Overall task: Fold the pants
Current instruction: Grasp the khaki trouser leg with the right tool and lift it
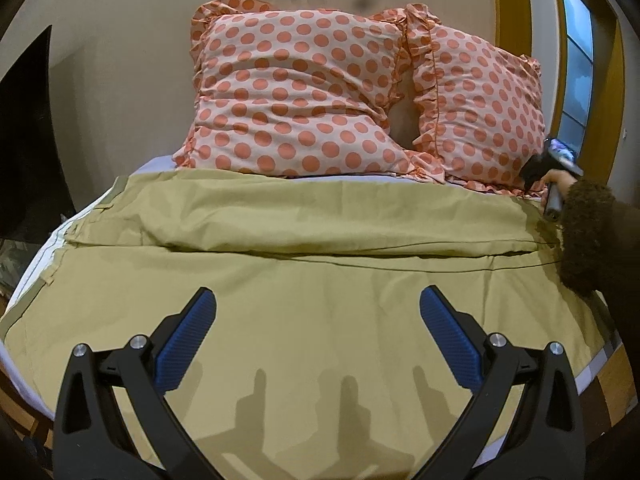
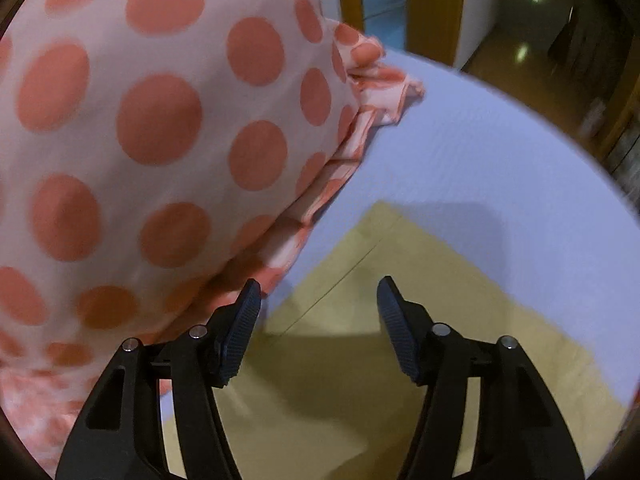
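**Khaki pants, ends not yet gripped**

We are seeing the pants (image 1: 304,240) lying spread across the bed (image 2: 500,152) below the pillows (image 1: 296,96). Left gripper (image 1: 318,312) is hovering wide and empty; right gripper (image 2: 318,300) is gaping over the hem corner. Next, we judge, both are needing to pinch cloth.

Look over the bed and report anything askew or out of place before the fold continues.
Little stands out. The khaki pants lie spread across the bed sheet, lightly wrinkled with a ridge along the middle. The far leg end sits right against the polka-dot pillows. Both the left gripper and right gripper are open and empty.
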Motion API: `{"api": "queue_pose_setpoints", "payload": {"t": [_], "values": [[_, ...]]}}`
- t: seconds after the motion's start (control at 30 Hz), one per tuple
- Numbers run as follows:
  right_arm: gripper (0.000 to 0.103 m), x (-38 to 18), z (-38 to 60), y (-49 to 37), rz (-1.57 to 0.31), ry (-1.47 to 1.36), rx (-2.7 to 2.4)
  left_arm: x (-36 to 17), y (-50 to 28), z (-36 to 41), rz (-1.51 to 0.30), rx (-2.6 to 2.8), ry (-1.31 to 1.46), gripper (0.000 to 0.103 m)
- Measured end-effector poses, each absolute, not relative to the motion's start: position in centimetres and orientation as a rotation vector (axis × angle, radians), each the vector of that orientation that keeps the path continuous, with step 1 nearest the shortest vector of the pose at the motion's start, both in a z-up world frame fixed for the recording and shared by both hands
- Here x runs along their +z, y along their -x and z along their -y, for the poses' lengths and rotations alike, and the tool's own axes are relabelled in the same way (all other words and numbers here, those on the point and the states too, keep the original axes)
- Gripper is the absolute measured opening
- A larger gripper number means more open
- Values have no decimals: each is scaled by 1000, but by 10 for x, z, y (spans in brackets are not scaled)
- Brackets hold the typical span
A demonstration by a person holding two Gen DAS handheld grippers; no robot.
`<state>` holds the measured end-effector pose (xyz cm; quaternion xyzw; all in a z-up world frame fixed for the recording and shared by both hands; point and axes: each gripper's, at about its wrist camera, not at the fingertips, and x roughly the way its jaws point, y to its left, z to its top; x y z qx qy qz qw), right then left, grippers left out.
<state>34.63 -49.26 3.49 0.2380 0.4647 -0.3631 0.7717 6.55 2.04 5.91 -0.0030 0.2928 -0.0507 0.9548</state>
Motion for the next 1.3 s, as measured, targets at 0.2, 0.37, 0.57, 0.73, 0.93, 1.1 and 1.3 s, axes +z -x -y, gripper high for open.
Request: {"api": "queue_pose_setpoints", "payload": {"t": [0.2, 0.37, 0.57, 0.73, 0.93, 1.1, 1.3], "values": [[9, 26, 496, -315, -896, -441, -678, 53, -75, -27, -606, -135, 70, 101], [5, 21, 531, -278, -780, -693, -504, 47, -72, -37, -626, -142, 135, 101], [4, 60, 530, -161, -538, -849, -253, 53, -56, -55, -572, -130, 198, 101], [4, 60, 491, -33, -554, -956, -213, 63, -57, -67, -554, -182, 258, 101], [37, 24, 494, -19, -707, -1107, -227, 74, -63, -75, -522, -271, 313, 101], [49, 20, 488, -23, -701, -1125, -211, 75, -64, -90, -519, -256, 380, 101], [2, 8, 493, -45, -679, -1085, -175, 83, -92, -108, -556, -189, 390, 101]]}}
